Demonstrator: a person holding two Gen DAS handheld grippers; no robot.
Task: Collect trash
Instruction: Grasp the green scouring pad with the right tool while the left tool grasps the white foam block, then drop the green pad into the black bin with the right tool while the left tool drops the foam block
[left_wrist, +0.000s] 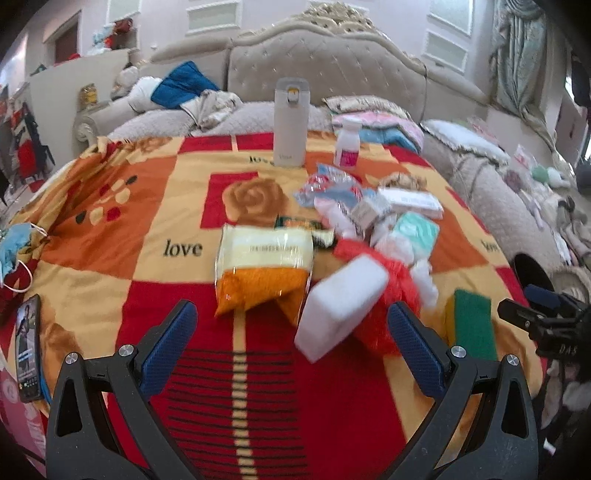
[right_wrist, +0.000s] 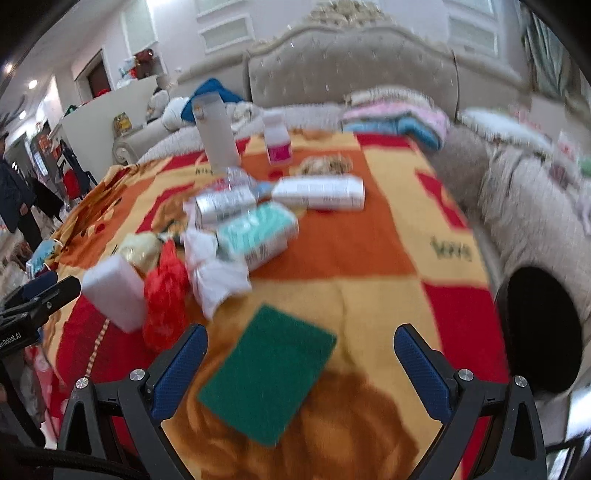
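On the red and orange blanket (left_wrist: 155, 206) there's a heap of trash: a yellow-orange packet (left_wrist: 264, 271), a white foam block (left_wrist: 341, 304) touching a red plastic bag (left_wrist: 397, 291), plus small boxes (blurry). The left gripper (left_wrist: 291, 317) hangs spread wide, nothing in it. Same for the right gripper (right_wrist: 301, 341), wide apart above a green scouring pad (right_wrist: 267, 373).

Red, orange and cream checked blanket (left_wrist: 147, 236) with brown roses; green scouring pad (right_wrist: 267, 376); white sponge block (left_wrist: 340, 306); red bag (right_wrist: 164, 291); blue-padded tongs.
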